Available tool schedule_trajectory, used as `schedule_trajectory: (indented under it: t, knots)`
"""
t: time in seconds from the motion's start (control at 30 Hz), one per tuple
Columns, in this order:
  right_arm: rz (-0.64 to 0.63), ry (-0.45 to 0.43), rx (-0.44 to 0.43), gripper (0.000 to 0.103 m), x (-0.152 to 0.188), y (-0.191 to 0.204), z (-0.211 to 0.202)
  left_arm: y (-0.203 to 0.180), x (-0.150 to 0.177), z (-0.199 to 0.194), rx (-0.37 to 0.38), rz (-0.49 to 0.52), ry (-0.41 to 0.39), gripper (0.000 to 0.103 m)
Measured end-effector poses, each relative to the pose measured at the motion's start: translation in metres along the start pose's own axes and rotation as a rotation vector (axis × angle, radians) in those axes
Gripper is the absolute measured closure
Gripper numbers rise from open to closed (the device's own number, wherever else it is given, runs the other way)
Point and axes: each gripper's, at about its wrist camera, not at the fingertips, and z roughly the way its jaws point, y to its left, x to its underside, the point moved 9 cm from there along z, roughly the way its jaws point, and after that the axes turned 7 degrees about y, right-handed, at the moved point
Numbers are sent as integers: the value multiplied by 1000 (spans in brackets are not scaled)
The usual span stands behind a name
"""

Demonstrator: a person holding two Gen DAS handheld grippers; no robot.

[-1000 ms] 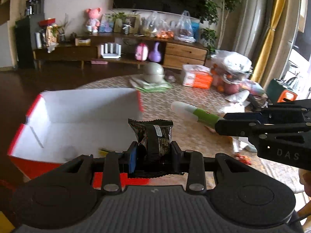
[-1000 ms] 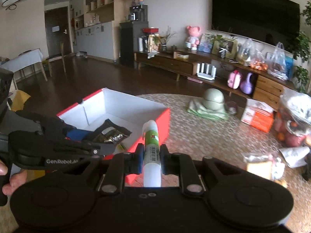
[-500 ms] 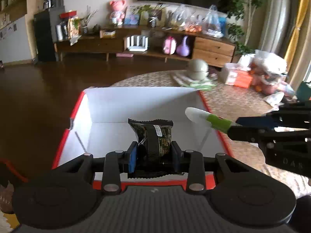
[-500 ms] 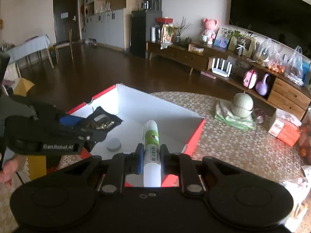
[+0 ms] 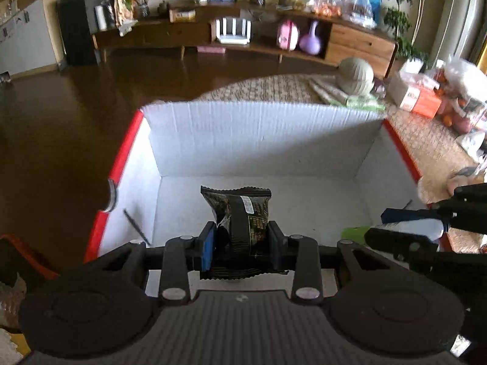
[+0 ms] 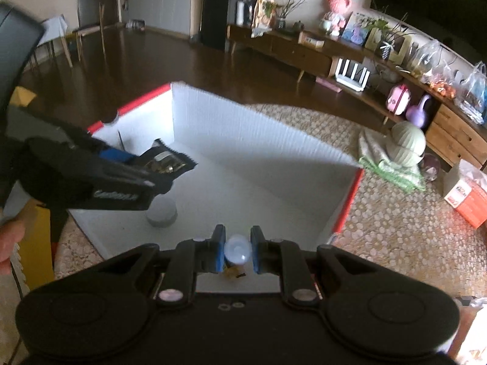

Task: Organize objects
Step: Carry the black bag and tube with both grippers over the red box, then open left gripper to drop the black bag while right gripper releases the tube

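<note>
A white box with red outer sides (image 5: 258, 140) sits open on the table. My left gripper (image 5: 240, 240) is shut on a dark snack packet (image 5: 240, 210) and hangs above the box floor near its front. In the right wrist view the left gripper (image 6: 127, 179) and the snack packet (image 6: 170, 164) are over the box's left side. My right gripper (image 6: 238, 248) is shut on a white and green tube (image 6: 238, 251), seen end-on and tipped down into the box (image 6: 258, 140). The tube (image 5: 354, 231) shows at the box's right front in the left wrist view.
A small round white lid (image 6: 161, 213) lies on the box floor. On the patterned table beyond the box are a grey-green round object (image 5: 356, 76) on folded cloth and an orange and white carton (image 5: 417, 97). A hand (image 6: 9, 243) holds the left gripper.
Both grippers have come forward and down over the box. The tube, level before, now points steeply down into it. The snack packet stays held.
</note>
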Motion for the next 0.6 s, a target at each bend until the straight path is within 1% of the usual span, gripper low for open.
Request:
schedule_trajectory:
  t: [0.1,0.27,0.33,0.6]
  knots:
    - [-15,5,11,87,1,3,7,-5,-2,14,3,26,30,69]
    - [-33,57,4,87,7,8,21,-8,-3,29,8,50,84,69]
    - [-36,74,1,87,11,10,25,-8,-3,34,1,53,101,69]
    - [-25,82,-15,85,10,7,27,-4,-3,43,-10,39,153,67]
